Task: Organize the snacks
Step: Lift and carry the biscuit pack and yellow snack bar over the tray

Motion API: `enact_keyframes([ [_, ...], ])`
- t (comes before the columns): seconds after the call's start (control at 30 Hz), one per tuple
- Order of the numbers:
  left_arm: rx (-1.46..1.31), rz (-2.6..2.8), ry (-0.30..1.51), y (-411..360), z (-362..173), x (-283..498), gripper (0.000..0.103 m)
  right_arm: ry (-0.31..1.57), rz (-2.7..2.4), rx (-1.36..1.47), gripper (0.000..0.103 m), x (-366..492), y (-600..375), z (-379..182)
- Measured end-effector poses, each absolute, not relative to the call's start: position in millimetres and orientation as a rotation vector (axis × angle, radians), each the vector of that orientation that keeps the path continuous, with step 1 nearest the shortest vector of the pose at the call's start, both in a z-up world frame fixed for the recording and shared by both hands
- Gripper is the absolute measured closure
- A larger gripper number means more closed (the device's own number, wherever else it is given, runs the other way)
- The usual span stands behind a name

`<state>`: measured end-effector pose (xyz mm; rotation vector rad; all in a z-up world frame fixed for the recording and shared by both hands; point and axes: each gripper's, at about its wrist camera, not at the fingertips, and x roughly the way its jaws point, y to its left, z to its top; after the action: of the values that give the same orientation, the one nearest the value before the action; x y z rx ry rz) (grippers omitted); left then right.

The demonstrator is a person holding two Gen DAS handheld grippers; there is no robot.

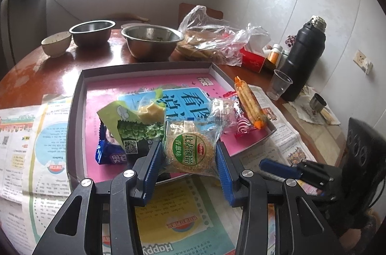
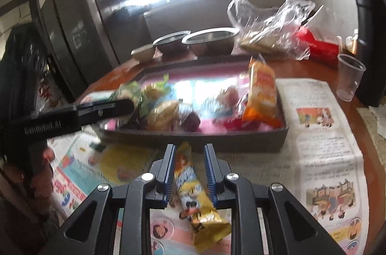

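My left gripper [image 1: 188,145] is shut on a round sesame biscuit pack [image 1: 187,153] with a green label, held over the front wall of a grey shallow box [image 1: 77,95] lined in pink. Inside the box lie a green pea packet [image 1: 135,129], a blue packet [image 1: 108,153], an orange cracker pack [image 1: 249,103] and a red-and-white sweet [image 1: 241,124]. In the right wrist view my right gripper [image 2: 190,146] stands open just in front of the box [image 2: 217,136]. A yellow snack packet [image 2: 190,187] lies on the newspaper between its pads, with a gap on the right side.
Newspaper [image 1: 36,146] covers the near part of the round wooden table [image 1: 36,71]. Behind the box stand two steel bowls [image 1: 93,31] [image 1: 152,40], a ceramic bowl [image 1: 56,42] and a plastic bag of bread [image 1: 212,40]. A red box [image 1: 255,59], plastic cup [image 1: 279,86] and black thermos [image 1: 304,57] stand right.
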<state>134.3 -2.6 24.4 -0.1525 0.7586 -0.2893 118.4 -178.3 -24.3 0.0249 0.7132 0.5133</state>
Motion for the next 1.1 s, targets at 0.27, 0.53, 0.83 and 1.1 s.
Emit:
enact_keyframes([
  [0.27,-0.152,-0.296,0.76,-3,24,132,0.057,0.757,0.536,-0.101,0.062,108,-165,-48],
  [0.53,-0.162,-0.293,0.76,0,25,133,0.057,0.727,0.502,-0.126,0.082,106,-162,-50],
  [0.83,-0.167,-0.282,0.742,4,33,141,0.057,0.643,0.517,-0.06,0.082,111,-169,-12],
  [1.1,-0.167,-0.281,0.727,2,39,153,0.057,0.59,0.512,-0.034,0.082,129,-166,12],
])
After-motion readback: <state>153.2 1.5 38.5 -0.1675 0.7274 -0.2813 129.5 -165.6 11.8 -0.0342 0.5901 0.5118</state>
